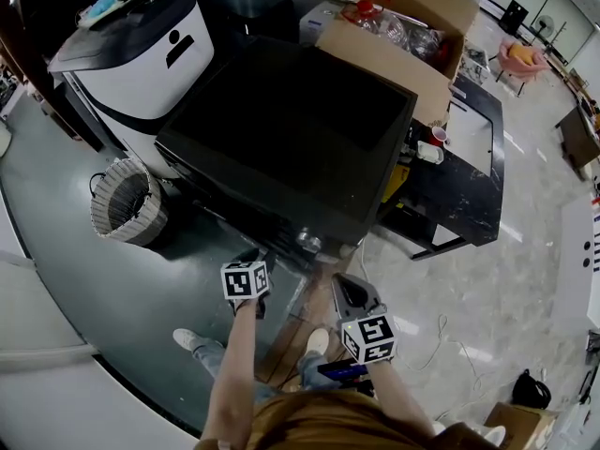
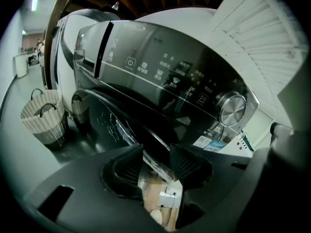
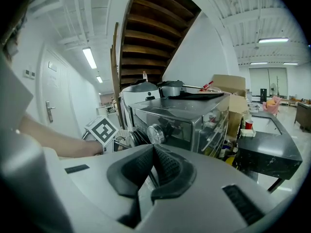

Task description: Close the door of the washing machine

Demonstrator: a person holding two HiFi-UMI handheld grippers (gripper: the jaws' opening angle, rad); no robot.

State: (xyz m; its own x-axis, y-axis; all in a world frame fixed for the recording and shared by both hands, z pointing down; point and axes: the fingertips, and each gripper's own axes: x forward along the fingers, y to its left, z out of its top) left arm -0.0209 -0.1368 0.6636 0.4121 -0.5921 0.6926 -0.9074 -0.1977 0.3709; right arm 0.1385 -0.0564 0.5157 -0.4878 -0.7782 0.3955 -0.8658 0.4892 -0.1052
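Mostly the washing machine (image 1: 291,139) hid its own front in the head view: only its dark top showed, with the door out of sight under the near edge. In the left gripper view the door (image 2: 109,123) was a dark curved pane below the control panel and dial (image 2: 232,108). Its lower part was cut off by the gripper body, and whether it was fully closed could not be told. The left gripper (image 2: 156,150) was at the machine's front, jaws spread, a glossy strip running between them. The right gripper (image 3: 153,148), at the machine's front corner, had its jaws pressed together on nothing. A wicker basket (image 1: 127,204) stood left of the machine and a black desk (image 1: 469,186) right of it; the person stood on the floor before it.
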